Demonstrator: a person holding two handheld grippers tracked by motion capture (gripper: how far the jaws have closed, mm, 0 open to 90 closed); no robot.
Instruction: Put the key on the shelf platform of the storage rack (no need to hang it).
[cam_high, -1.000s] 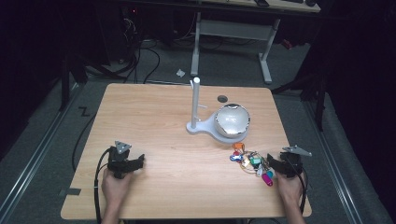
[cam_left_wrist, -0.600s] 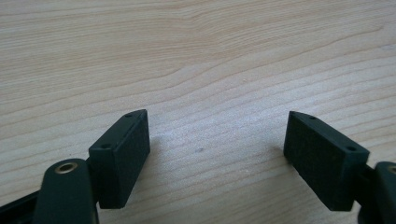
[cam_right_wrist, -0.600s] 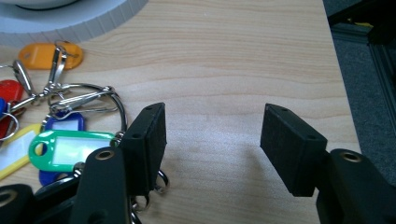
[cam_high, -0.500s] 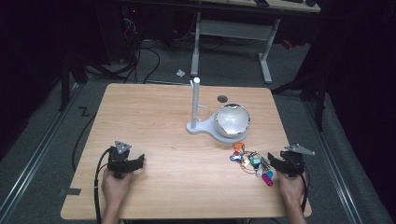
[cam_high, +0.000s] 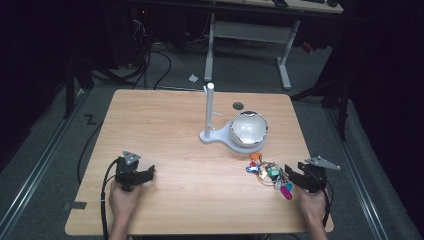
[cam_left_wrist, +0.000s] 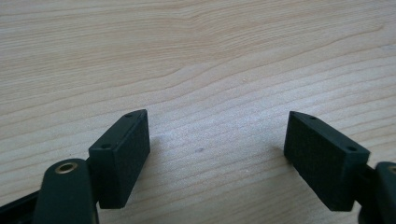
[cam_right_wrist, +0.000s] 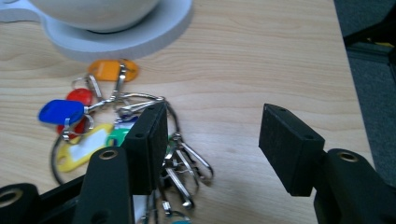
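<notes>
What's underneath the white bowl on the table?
The bowl sits on the round white base of a stand with an upright post. The base's rim shows around the bowl; its middle is covered. A bunch of key tags lies just in front.

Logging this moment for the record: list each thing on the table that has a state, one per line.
Left tongs: open, low over bare wood, holding nothing.
Right tongs: open, at the key bunch, not closed on it.
Key bunch: lying loose on the table, tags spread out.
Bowl: upright on the stand's round base.
White stand: upright, nothing hanging on its post.
</notes>
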